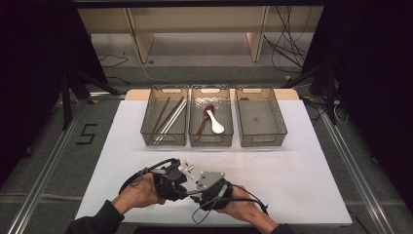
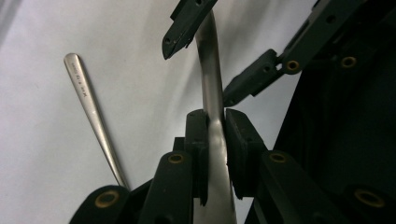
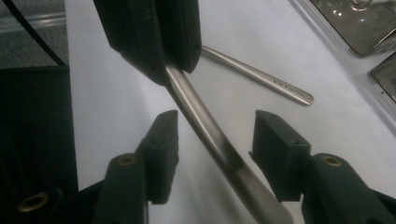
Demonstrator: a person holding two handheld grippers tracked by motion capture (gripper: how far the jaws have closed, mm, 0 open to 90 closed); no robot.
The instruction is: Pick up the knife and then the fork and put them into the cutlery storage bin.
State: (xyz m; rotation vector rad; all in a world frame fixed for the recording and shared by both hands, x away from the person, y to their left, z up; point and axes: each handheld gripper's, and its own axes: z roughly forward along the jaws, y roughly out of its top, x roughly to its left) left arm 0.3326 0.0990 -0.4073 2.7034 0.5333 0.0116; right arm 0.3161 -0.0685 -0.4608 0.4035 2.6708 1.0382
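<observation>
A steel utensil handle [image 2: 215, 154] is clamped between my left gripper's [image 2: 215, 116] shut jaws and runs on towards the other hand. The same handle [image 3: 205, 135] passes through the gap of my right gripper [image 3: 217, 126], whose jaws stand open on either side without closing on it. A second steel utensil [image 2: 88, 102] lies flat on the white table beside them, its handle [image 3: 261, 77] free of both grippers. In the high view the left gripper [image 1: 181, 186] and right gripper [image 1: 200, 191] meet tip to tip near the table's front middle.
Three clear bins stand in a row at the back. The left bin [image 1: 164, 139] holds chopsticks, the middle bin [image 1: 211, 140] holds a dark red spoon and a white spoon, and nothing shows inside the right bin [image 1: 262, 139]. White table [image 1: 292, 185] surface stretches between bins and grippers.
</observation>
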